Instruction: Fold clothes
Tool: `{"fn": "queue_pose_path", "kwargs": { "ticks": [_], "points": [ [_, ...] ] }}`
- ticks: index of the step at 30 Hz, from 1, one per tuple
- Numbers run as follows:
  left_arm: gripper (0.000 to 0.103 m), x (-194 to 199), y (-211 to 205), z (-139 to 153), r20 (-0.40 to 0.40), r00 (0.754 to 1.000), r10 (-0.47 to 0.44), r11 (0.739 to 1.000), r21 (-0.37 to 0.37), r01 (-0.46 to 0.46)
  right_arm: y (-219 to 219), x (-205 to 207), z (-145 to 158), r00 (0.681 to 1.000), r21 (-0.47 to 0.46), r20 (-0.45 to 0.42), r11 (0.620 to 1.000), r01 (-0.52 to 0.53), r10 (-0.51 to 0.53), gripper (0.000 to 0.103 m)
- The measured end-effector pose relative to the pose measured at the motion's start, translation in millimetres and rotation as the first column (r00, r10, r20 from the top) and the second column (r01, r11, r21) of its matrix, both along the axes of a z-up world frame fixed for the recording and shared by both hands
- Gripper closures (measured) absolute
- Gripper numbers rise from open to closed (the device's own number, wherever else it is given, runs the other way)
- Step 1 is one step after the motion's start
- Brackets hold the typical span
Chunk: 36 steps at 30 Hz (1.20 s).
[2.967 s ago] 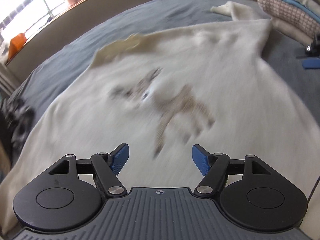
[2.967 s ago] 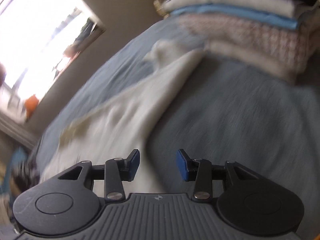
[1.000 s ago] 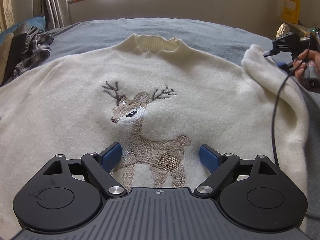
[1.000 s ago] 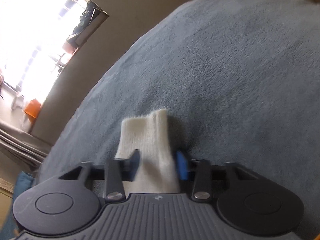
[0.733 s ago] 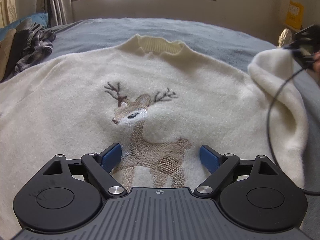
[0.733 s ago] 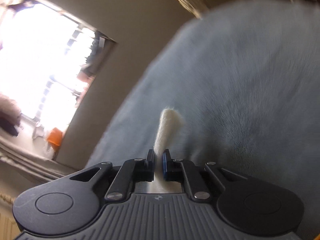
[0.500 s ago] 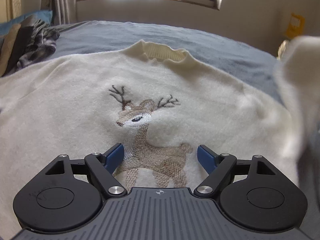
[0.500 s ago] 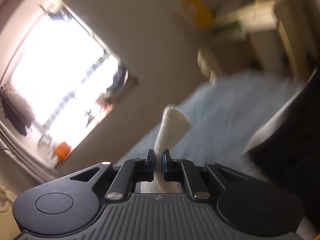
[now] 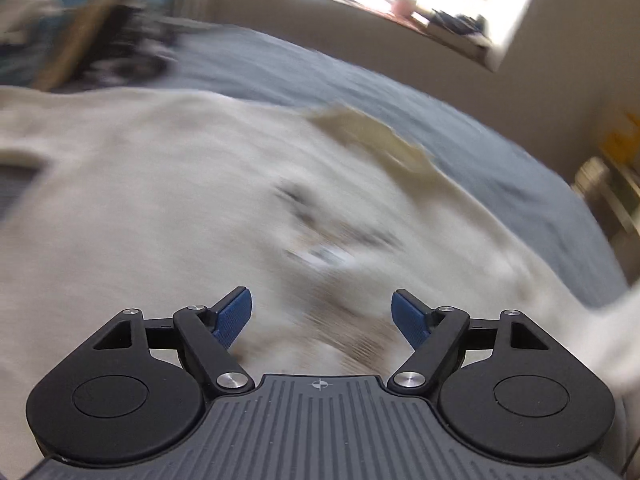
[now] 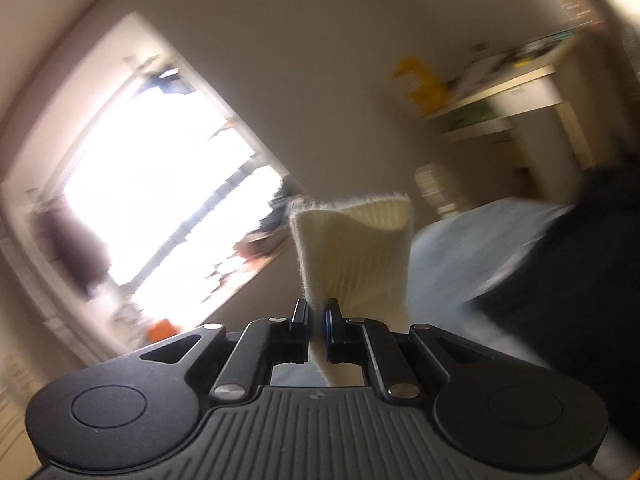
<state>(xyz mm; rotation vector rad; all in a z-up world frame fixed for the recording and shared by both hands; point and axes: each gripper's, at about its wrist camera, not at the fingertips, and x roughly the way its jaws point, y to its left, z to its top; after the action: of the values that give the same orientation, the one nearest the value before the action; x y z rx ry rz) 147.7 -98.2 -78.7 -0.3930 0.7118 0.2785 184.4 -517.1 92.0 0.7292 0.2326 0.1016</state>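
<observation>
Left tool (image 9: 321,314): its two blue pads stand wide apart. Its jaws have just been closing a little, and nothing is pinched between them. It hangs over the front of the sweater.

Right tool (image 10: 317,316): its pads are squeezed almost together. They pinch the ribbed cuff (image 10: 354,248) of the sweater's sleeve. The cuff sticks up past the pads.

Sweater (image 9: 132,208): cream and fuzzy. It lies spread out flat on the bed, front side up. The picture is blurry, so the brown stitched shape (image 9: 328,256) on its front is only a smudge.

Collar (image 9: 372,140): at the far edge of the sweater, up toward the window.

Sleeve (image 9: 608,328): in the left view, at the right edge, a pale blurry strip rises off the bed.

Bed (image 9: 360,84): it has a gray-blue cover. The sweater covers most of the near part.

Other clothes (image 9: 108,48): a dark, blurry heap at the far left corner of the bed, well apart from the sweater.

Window (image 10: 160,200): very bright. The right view looks across the room at it, with the cuff in front.

Dark shape (image 10: 580,280): big and blurry at the right of the right view. I cannot tell what it is.
</observation>
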Motion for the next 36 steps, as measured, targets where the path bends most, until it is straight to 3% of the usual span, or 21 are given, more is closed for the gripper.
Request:
{"fn": "queue_pose_path", "kwargs": {
  "ticks": [4,8,10,11,12,13,14,15,19,23,27,31,34,36],
  "points": [
    [0.025,-16,48,16,0.027,0.979,0.201,0.979,0.027,-0.201,82,24,-7,0.975,-0.016,0.039,0.976,-0.218,0.219,0.096],
    [0.025,-31,79,28,0.045,0.957,0.287,0.958,0.009,-0.288,190,48,-31,0.890,-0.034,-0.037,0.890,-0.455,0.454,0.095],
    [0.025,-37,91,33,0.053,0.948,0.313,0.950,-0.001,-0.313,251,63,-58,0.801,-0.084,-0.145,0.800,-0.595,0.581,0.091],
    [0.025,-39,95,33,0.050,0.947,0.316,0.949,-0.018,-0.315,281,70,-75,0.742,-0.095,-0.214,0.742,-0.663,0.636,0.082],
    [0.025,-39,96,31,0.042,0.949,0.314,0.949,-0.034,-0.313,307,76,-97,0.667,-0.077,-0.297,0.679,-0.730,0.683,0.064],
    [0.025,-39,98,30,0.035,0.950,0.311,0.950,-0.049,-0.309,326,81,-118,0.598,-0.040,-0.376,0.632,-0.774,0.708,0.061],
    [0.026,-39,99,28,0.027,0.951,0.308,0.950,-0.064,-0.306,339,84,-137,0.544,0.000,-0.441,0.606,-0.795,0.713,0.062],
    [0.027,-39,98,26,0.023,0.954,0.300,0.952,-0.063,-0.298,344,86,-151,0.512,0.031,-0.486,0.600,-0.800,0.708,0.061],
    [0.031,-36,92,21,0.016,0.968,0.249,0.967,-0.056,-0.247,292,72,-151,0.565,0.133,-0.426,0.667,-0.733,0.706,0.061],
    [0.033,-19,85,19,0.020,0.986,0.163,0.984,-0.070,-0.162,209,40,-137,0.668,0.200,-0.362,0.754,-0.625,0.650,0.061],
    [0.036,16,77,11,0.012,0.997,0.076,0.994,-0.084,-0.075,137,-1,-151,0.744,0.240,-0.369,0.830,-0.503,0.557,0.061],
    [0.042,45,70,-5,-0.049,0.997,0.060,0.996,-0.061,-0.063,105,-36,-179,0.760,0.294,-0.403,0.859,-0.420,0.510,0.061],
    [0.043,63,66,-19,-0.100,0.992,0.074,0.996,-0.044,-0.078,106,-48,-198,0.741,0.276,-0.470,0.878,-0.391,0.478,0.061],
    [0.045,63,65,-21,-0.074,0.992,0.103,0.994,-0.030,-0.105,110,-52,-206,0.731,0.275,-0.489,0.880,-0.388,0.475,0.061]
  ]
}}
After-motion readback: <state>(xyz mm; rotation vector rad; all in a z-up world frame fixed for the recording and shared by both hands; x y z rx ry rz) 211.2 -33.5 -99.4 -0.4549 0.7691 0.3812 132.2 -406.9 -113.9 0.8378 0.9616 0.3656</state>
